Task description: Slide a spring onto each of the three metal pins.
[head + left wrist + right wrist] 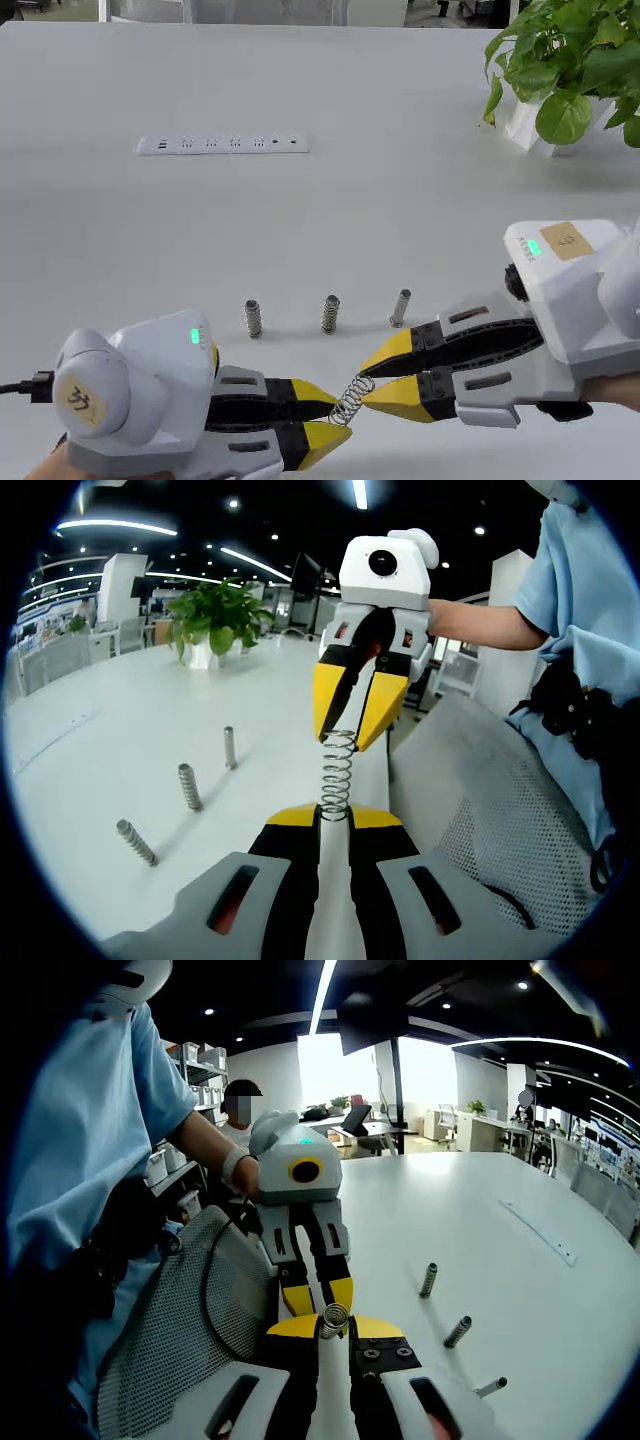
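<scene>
One spring [352, 400] is held clear of the table [330, 220], clamped between the left gripper [342, 418] and the right gripper [364, 385]. It is judged light and easily bent, so an end grip is advised. One bare pin [400, 308] stands beside the right gripper.

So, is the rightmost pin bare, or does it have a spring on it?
Bare: the rightmost pin shows a smooth shaft. The loose spring is gripped between the left gripper and right gripper.
</scene>
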A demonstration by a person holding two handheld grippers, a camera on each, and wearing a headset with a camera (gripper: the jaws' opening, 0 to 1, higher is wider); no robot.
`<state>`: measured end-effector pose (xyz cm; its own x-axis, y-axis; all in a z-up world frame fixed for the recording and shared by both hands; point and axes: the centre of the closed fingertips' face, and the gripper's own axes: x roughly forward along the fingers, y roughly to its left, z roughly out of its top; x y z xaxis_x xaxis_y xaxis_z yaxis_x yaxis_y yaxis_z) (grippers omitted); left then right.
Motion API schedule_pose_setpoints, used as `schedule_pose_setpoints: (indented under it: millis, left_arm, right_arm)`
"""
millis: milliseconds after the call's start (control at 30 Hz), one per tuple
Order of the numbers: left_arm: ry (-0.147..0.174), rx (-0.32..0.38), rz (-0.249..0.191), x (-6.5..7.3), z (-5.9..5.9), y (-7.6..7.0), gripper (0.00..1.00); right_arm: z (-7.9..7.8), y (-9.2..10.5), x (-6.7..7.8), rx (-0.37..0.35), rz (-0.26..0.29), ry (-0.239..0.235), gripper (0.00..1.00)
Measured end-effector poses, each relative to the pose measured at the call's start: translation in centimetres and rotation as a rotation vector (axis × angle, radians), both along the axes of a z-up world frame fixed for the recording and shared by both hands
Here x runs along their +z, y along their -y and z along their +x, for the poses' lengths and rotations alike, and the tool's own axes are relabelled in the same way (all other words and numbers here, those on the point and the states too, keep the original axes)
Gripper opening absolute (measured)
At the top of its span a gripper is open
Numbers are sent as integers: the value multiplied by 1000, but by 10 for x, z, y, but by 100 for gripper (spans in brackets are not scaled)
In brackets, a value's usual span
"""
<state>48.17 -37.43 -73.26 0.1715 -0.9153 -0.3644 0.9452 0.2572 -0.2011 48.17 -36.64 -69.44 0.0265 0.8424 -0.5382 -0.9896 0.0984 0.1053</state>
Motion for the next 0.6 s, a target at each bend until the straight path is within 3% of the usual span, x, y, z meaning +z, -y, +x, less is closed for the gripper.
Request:
schedule_pose_setpoints:
  millis: [600]
  left_arm:
    - [-4, 5, -9, 1, 2, 1, 6]
  right_arm:
    - [1, -1, 0, 9, -8, 12, 7]
